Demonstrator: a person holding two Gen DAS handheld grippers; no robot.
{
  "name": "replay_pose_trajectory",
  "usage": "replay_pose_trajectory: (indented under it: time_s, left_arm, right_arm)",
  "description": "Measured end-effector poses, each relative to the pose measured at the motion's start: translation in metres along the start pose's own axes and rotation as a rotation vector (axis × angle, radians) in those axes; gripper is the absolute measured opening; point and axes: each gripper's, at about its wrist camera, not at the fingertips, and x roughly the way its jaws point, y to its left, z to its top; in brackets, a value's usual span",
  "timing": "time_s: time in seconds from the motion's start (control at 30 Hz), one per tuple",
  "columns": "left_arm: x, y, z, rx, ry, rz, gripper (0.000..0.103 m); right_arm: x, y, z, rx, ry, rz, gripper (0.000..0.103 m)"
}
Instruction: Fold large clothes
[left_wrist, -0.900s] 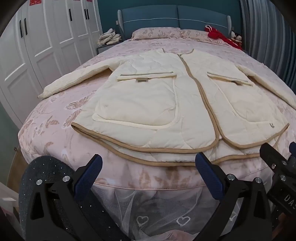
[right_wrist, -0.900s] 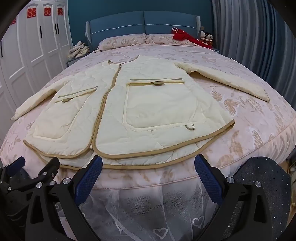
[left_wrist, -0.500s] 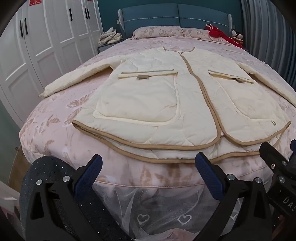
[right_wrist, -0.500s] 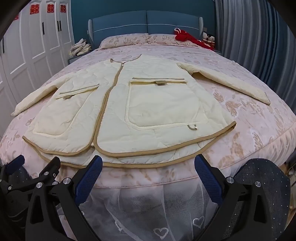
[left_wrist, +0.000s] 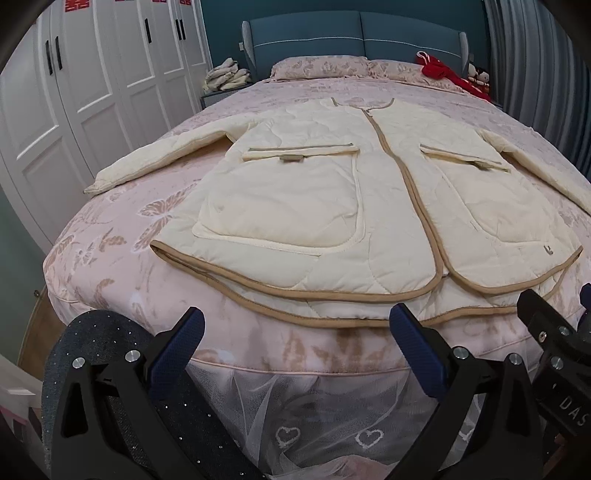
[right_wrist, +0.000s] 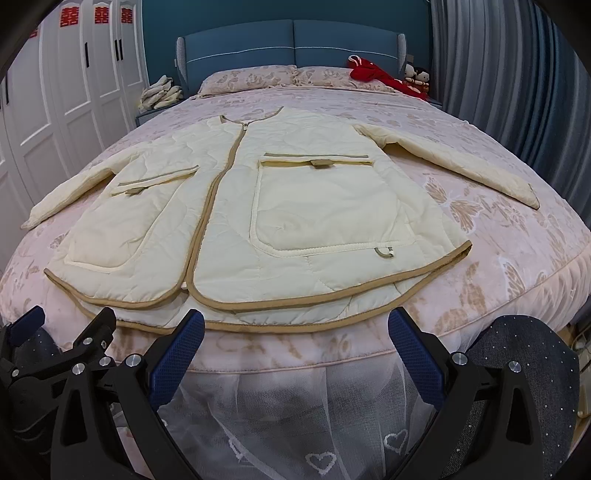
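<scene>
A cream quilted jacket (left_wrist: 332, 206) is spread flat, front up, on the pink floral bed (left_wrist: 110, 266) — sleeves laid out to either side, tan-trimmed hem nearest the foot edge. The left gripper (left_wrist: 295, 343) is held off the foot of the bed, just short of the hem, jaws spread wide, nothing gripped. The right gripper (right_wrist: 295, 343) is positioned the same way — jaws wide apart, empty. White wardrobe doors (right_wrist: 74, 92) are seen on the left.
</scene>
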Motion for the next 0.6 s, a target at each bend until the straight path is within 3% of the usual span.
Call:
replay_pose_trajectory:
  time_s: [0.6]
  left_arm:
    - [-0.0004,-0.0053,-0.0004,0.033,-0.010,0.025,0.098]
  right_arm:
    - [0.0004,-0.0038,0.0003,0.010,0.006,-0.007,0.098]
